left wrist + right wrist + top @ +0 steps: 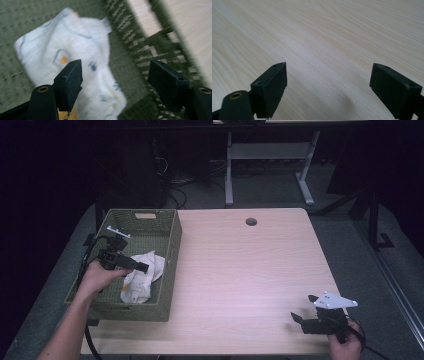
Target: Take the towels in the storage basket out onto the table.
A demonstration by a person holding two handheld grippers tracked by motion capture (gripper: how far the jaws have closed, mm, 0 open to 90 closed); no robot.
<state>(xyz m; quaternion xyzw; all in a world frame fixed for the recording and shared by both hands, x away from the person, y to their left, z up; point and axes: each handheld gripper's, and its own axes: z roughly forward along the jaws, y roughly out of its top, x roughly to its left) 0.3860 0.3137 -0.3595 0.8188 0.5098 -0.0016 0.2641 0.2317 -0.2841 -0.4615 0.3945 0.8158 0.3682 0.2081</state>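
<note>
The left gripper is hovering, jaws wide and empty, over the white cloth lying in the green basket at the table's left edge — likely needing to descend and pinch; the right gripper is idling open.

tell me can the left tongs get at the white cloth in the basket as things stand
Probably yes: the left tongs hang open just above the white cloth inside the green basket, whose top is open, with nothing between them.

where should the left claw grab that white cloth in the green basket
Grip the raised crumpled fold in the middle of the white printed cloth, coming straight down from above: the woven green basket walls block the sides, and the open left claw already hovers over it.
</note>
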